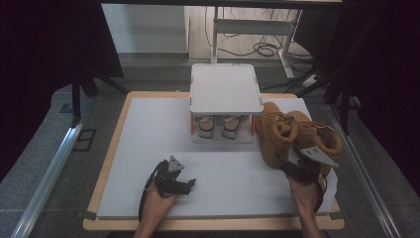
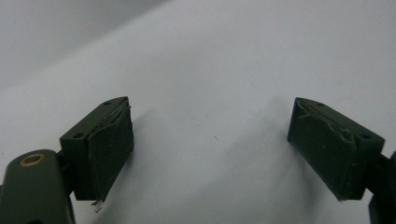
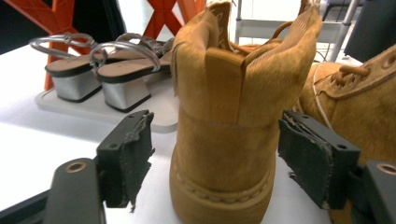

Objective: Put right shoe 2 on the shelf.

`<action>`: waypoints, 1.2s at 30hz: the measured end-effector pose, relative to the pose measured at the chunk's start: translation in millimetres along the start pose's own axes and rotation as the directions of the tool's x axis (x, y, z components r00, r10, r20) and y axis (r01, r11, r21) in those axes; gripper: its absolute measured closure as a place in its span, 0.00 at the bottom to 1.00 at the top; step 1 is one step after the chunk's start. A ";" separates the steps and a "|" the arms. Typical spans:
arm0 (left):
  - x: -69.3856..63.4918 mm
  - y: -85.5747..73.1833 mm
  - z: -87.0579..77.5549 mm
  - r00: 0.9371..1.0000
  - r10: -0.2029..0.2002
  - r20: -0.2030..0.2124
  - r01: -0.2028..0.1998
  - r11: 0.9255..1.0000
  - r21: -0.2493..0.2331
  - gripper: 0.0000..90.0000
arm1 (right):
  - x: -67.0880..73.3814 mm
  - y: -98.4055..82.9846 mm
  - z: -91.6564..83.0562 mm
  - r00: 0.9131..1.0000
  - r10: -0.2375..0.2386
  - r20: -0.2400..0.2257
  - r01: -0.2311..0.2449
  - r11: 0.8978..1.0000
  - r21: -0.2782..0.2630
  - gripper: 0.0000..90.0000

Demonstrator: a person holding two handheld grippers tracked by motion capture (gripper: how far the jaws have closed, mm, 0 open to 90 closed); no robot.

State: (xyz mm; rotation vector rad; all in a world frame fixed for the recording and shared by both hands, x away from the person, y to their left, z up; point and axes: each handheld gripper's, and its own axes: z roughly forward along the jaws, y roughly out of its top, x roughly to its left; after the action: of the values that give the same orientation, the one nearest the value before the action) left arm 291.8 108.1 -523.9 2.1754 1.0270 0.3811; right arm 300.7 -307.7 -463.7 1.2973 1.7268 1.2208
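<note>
Two tan suede boots stand at the right of the white mat, one upright [image 1: 274, 134] and the other [image 1: 319, 136] behind it to the right. My right gripper [image 1: 289, 166] is at the near boot's heel. In the right gripper view its jaws stand open on either side of that heel [image 3: 224, 93]; the left pad [image 3: 128, 158] is clear of the suede and the right pad [image 3: 310, 158] is very close to it. The second boot [image 3: 359, 102] is just beyond. My left gripper [image 1: 190, 184] lies low over the mat, open, with nothing between its pads [image 2: 210, 126].
A small rack with a white top [image 1: 225, 89] stands at the back middle. A pair of silver-heeled sandals [image 1: 218, 126] sits on its lower shelf [image 3: 159, 116], close to the left of the boots. The mat's front edge [image 1: 213, 215] runs below both hands.
</note>
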 end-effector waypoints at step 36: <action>-0.3 0.0 0.1 1.000 0.000 -0.002 0.000 1.000 -0.001 0.16 | 4.1 20.1 54.4 0.986 -0.003 0.165 0.010 0.999 -0.038 0.09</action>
State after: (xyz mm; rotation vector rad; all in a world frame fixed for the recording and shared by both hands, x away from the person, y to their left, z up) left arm 291.6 107.9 -523.9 2.1744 1.0280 0.3831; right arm 354.8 -286.4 -464.2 1.3298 1.5819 1.1051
